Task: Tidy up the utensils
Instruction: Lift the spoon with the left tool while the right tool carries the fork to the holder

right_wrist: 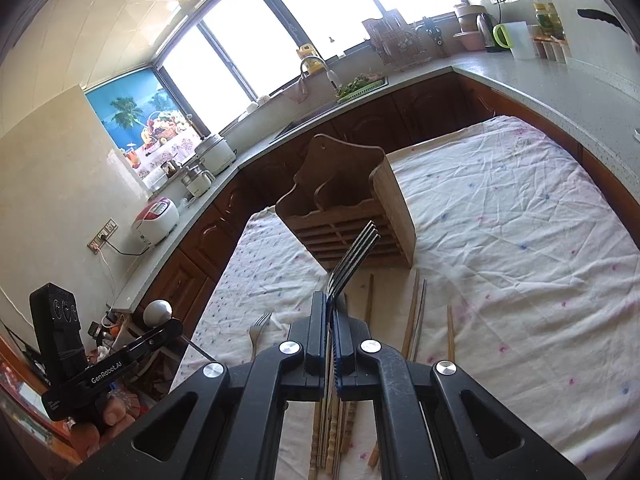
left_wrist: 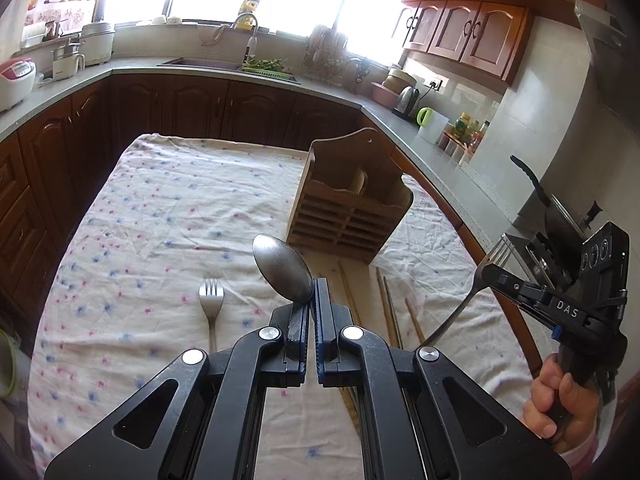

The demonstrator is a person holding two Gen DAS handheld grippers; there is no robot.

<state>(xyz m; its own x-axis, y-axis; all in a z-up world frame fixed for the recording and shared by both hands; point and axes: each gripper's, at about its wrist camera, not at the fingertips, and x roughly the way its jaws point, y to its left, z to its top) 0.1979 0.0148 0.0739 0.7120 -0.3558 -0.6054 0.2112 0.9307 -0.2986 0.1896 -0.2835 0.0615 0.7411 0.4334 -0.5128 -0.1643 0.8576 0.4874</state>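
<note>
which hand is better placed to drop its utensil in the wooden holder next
Probably right: its hand-held gripper aims its fork straight at the holder. The left hand-held gripper with the spoon sits off to one side.

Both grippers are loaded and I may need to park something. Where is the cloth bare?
Bare: the cloth left of the wooden holder and beyond the lying fork; also right of the holder. Crowded: the chopsticks in front of the holder.

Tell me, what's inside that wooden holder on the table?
In the wooden holder, the left wrist view shows one pale, rounded object sticking up in a compartment behind the front wall. What it is I cannot tell. The compartments' depths are hidden by the slatted front.
</note>
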